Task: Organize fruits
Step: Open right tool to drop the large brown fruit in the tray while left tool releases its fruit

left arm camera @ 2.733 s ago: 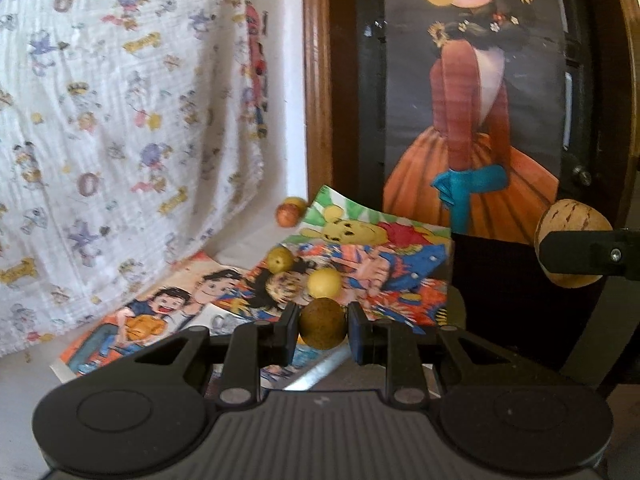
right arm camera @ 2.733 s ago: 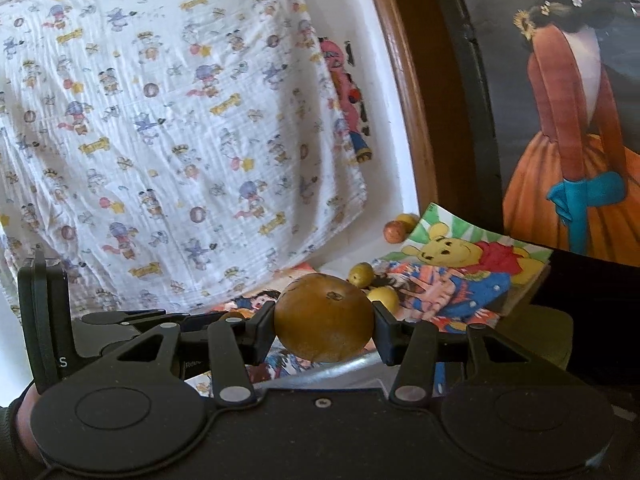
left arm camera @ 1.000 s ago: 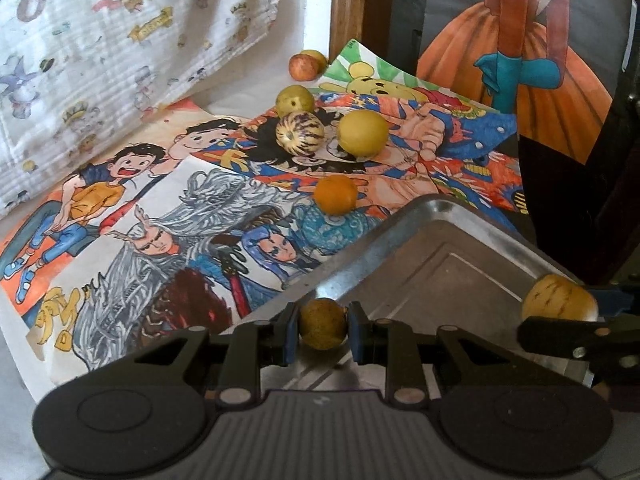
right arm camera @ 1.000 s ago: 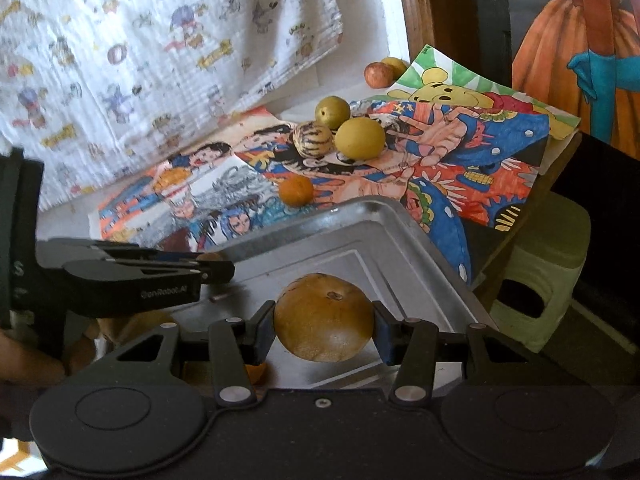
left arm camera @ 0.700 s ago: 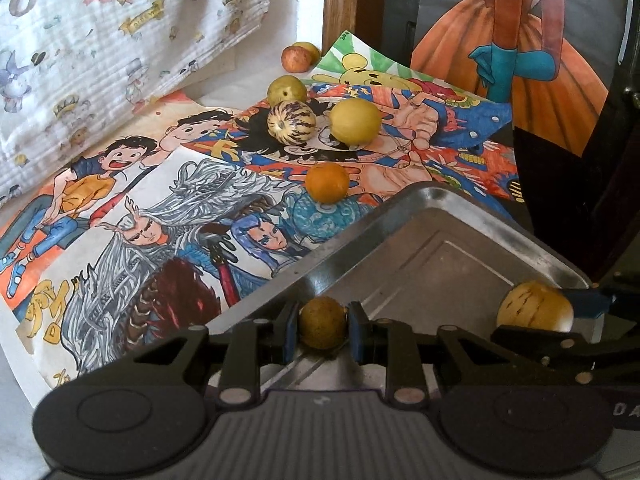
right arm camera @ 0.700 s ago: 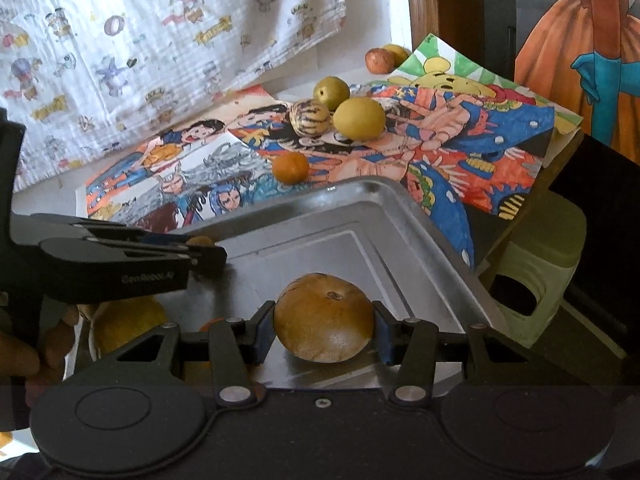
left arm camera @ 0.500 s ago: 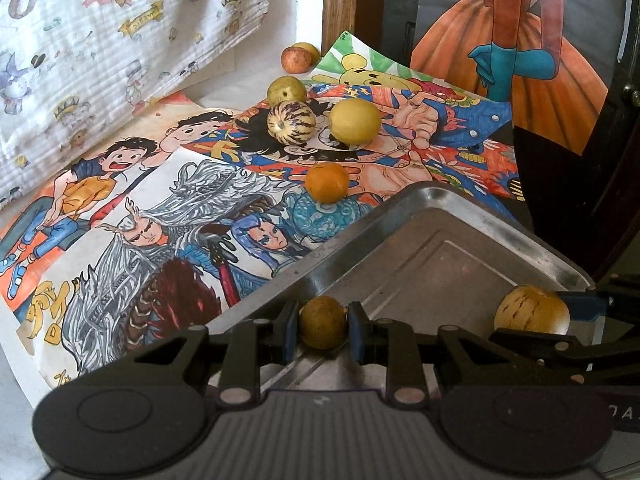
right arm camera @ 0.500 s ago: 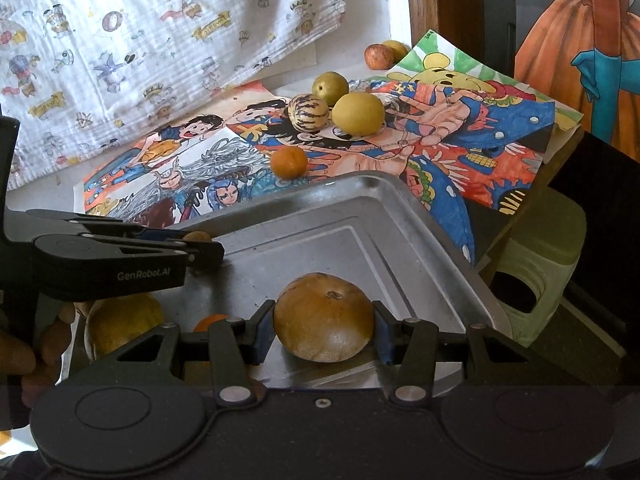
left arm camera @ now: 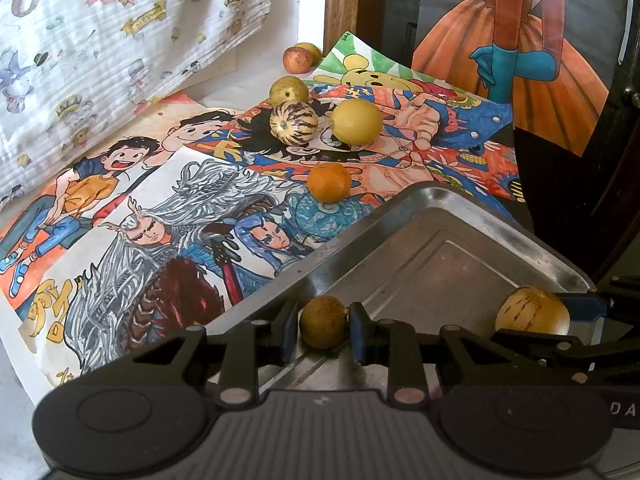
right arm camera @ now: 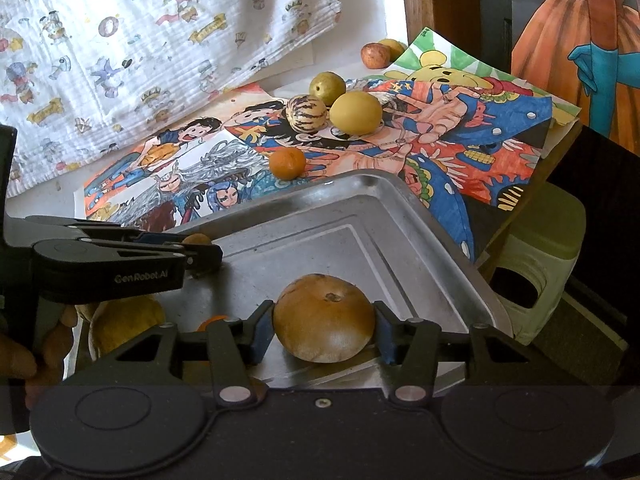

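Observation:
My left gripper (left arm camera: 323, 321) is shut on a small brown round fruit (left arm camera: 322, 330), held low over the near-left rim of a metal tray (left arm camera: 436, 236). My right gripper (right arm camera: 324, 330) is shut on a larger tan fruit (right arm camera: 325, 320), just above the tray floor (right arm camera: 344, 248). In the left wrist view that tan fruit (left arm camera: 532, 314) shows faint stripes at the tray's right corner. A yellow fruit (right arm camera: 126, 326) and a small orange one (right arm camera: 212, 322) lie in the tray, partly hidden behind the left gripper's body.
On the cartoon posters beyond the tray lie an orange (left arm camera: 329, 182), a striped melon (left arm camera: 294, 117), a yellow fruit (left arm camera: 356, 121), a greenish fruit (left arm camera: 289, 91) and two more near the wall (left arm camera: 297, 59). A green stool (right arm camera: 536, 264) stands right of the table. A printed cloth hangs at the left.
Both grippers have come down from in front of the wall to the tray, each still holding its fruit. In the last half second they sank only slightly.

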{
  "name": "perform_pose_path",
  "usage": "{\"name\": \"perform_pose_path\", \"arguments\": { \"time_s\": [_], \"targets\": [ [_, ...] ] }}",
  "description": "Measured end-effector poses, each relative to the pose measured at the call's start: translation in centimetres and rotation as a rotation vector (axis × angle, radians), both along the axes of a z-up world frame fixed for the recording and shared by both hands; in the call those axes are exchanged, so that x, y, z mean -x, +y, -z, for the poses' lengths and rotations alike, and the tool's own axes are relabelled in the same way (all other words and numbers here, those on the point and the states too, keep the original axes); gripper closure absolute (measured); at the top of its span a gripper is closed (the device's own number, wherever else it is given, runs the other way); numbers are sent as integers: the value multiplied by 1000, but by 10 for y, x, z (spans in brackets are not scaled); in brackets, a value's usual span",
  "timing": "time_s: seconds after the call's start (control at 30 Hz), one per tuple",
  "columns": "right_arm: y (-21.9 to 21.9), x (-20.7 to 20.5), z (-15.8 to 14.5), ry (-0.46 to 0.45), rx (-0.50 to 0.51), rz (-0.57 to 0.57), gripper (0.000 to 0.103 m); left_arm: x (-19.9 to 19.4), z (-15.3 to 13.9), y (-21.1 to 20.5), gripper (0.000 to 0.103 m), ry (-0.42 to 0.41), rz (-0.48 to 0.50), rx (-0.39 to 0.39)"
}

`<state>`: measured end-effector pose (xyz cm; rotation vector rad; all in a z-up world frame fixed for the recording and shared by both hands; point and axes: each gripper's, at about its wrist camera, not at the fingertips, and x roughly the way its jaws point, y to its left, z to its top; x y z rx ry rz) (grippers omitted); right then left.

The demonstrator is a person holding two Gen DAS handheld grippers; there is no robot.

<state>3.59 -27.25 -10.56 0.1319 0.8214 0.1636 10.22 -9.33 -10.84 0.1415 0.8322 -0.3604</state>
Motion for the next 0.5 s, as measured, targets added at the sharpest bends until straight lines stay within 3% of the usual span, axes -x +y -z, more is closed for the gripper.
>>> {"name": "perform_pose_path", "arguments": {
  "time_s": [0.2, 0.43, 0.5],
  "targets": [
    [-1, 2, -4, -11, 1, 4, 48, 1, -2, 2, 68, -2, -5, 6],
    [1, 6, -9, -25, 2, 0, 40, 4, -10, 3, 41, -33, -14, 13],
    [1, 6, -11, -29, 3, -1, 36, 5, -13, 4, 40, -40, -19, 15]
  ]
}}
